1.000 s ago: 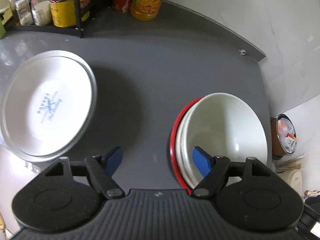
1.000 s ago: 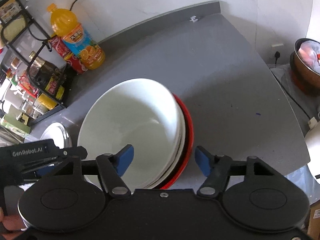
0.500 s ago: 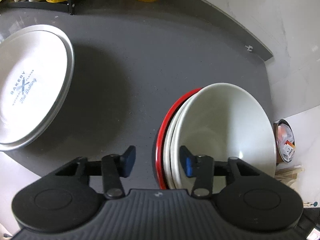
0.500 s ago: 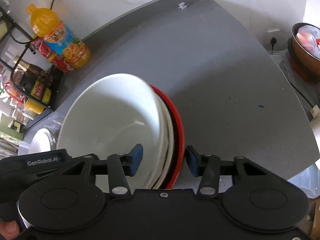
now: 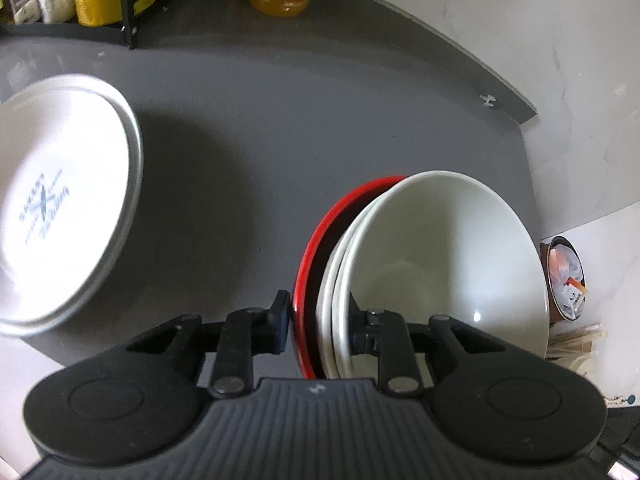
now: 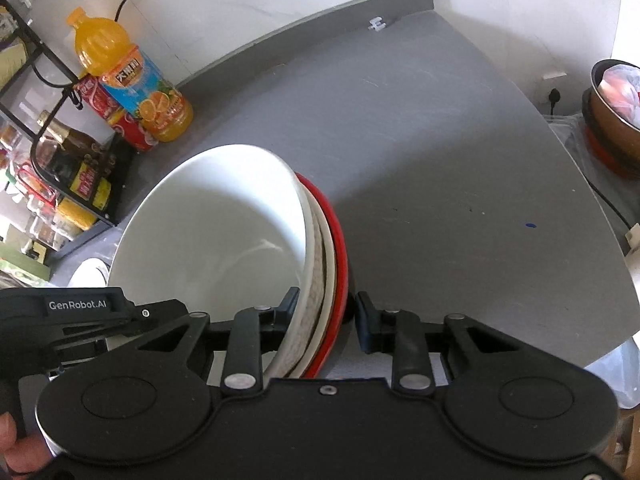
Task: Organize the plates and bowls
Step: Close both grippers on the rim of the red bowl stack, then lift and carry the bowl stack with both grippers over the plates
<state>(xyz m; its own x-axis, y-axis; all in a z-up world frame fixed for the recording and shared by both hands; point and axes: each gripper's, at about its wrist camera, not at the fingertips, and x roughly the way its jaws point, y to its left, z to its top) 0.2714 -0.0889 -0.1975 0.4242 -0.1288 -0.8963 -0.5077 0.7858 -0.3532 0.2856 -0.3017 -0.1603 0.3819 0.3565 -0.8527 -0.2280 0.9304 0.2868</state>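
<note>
Bowls — stacked rims pinched between both tools' nearly closed jaws.

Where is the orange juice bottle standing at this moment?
In the right wrist view the orange juice bottle stands upright at the far left of the grey counter, against the wall, touching a red can beside the black wire rack.
</note>
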